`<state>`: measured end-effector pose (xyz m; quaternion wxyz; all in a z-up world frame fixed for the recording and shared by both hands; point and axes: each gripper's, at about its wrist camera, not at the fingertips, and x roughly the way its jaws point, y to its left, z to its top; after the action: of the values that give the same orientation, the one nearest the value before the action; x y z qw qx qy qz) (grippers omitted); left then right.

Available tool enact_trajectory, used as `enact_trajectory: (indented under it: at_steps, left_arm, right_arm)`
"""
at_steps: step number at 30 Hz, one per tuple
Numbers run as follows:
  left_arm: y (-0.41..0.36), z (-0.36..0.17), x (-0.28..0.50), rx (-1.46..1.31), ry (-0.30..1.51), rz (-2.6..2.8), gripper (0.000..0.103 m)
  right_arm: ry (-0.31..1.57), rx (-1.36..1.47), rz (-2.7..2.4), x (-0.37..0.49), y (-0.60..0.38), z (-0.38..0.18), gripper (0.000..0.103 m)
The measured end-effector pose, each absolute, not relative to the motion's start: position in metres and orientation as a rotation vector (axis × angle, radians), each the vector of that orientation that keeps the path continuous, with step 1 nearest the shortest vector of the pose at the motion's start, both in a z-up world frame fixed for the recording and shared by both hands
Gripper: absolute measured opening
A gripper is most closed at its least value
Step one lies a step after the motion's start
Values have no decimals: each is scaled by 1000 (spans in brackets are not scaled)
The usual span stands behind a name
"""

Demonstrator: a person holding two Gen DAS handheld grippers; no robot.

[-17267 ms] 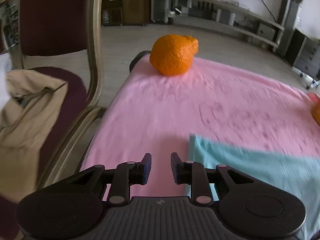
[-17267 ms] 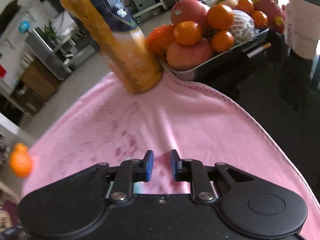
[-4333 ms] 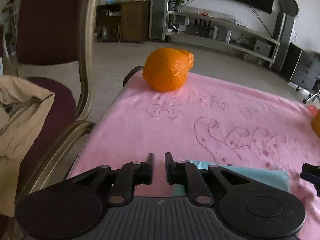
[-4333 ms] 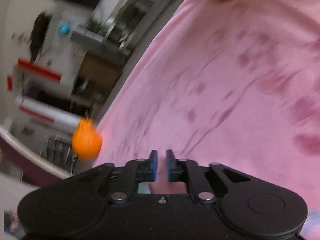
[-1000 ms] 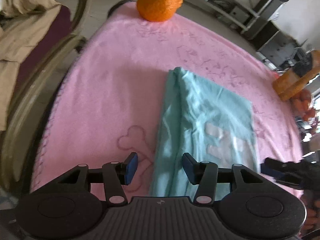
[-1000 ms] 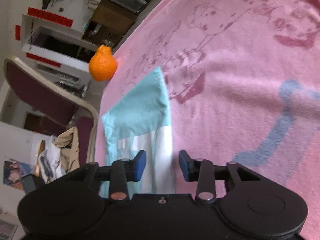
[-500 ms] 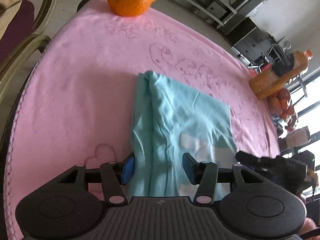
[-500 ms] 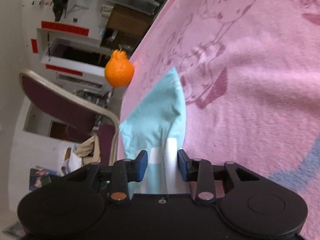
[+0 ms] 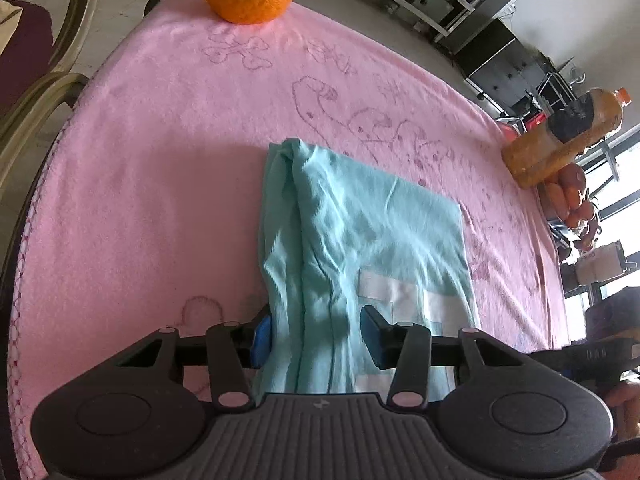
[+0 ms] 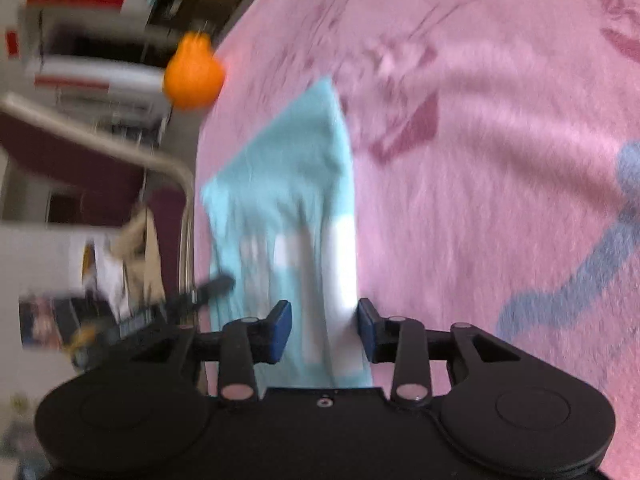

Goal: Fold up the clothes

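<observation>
Your teal garment lies folded into a narrow panel mid-frame; both the left gripper and the right gripper straddle its near edge, spread, probably for another fold.

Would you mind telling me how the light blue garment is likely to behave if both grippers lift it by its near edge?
The light blue garment would probably drape limply: it looks thin and lies in soft wrinkles. Its bunched left fold may fall open. It should not slide far, since the pink towel under it looks fuzzy.
</observation>
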<state>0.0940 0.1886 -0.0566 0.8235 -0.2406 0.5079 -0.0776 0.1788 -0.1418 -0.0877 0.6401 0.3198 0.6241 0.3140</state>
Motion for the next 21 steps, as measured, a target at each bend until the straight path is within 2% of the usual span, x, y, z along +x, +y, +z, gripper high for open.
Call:
enact_trajectory:
  at_steps: [1,4,6,8,12,13,16,18,19,20,21]
  left_arm:
    - [190,-57,93,-523,1076,-165,46]
    - [195,-60,91,-558,1064,-164,45]
    - [200,-62,89,-594,1043,-161,44]
    - [204,-64,88,-638,1022,-172,42]
    - [196,-62,90,-612,990,-172,42]
    - [192,-60,89,-594,984,-160,39]
    - [181,-55,89,-539,966,-121,44]
    - [174,-51,89,-502,953,-96,43]
    - [170,-50,89,-484,947,-84,40]
    - [166,-48,89,-466,940,-71,35]
    - [162,-46,89,-447,934,-59,10]
  right_arm:
    - [1404,749,747,178,-141,-90,41]
    - [1210,908,703,178,-150,-101,41]
    - [1124,1022,646,179,-159,-111,33]
    - [1121,1057,643,181,-162,-115,32]
    - [1174,932,736,183,-148,-109,32]
    - [1168,920,729,183,-148,-108,32]
    - [1093,918,659,185,-152,-105,31]
    - [1049,922,628,185,-153,-106,28]
    - [1044,898,621,185,-149,-106,24]
    - [1037,870,620,187,-145,-104,23]
    - [1027,848,618,187,-141,-103,22]
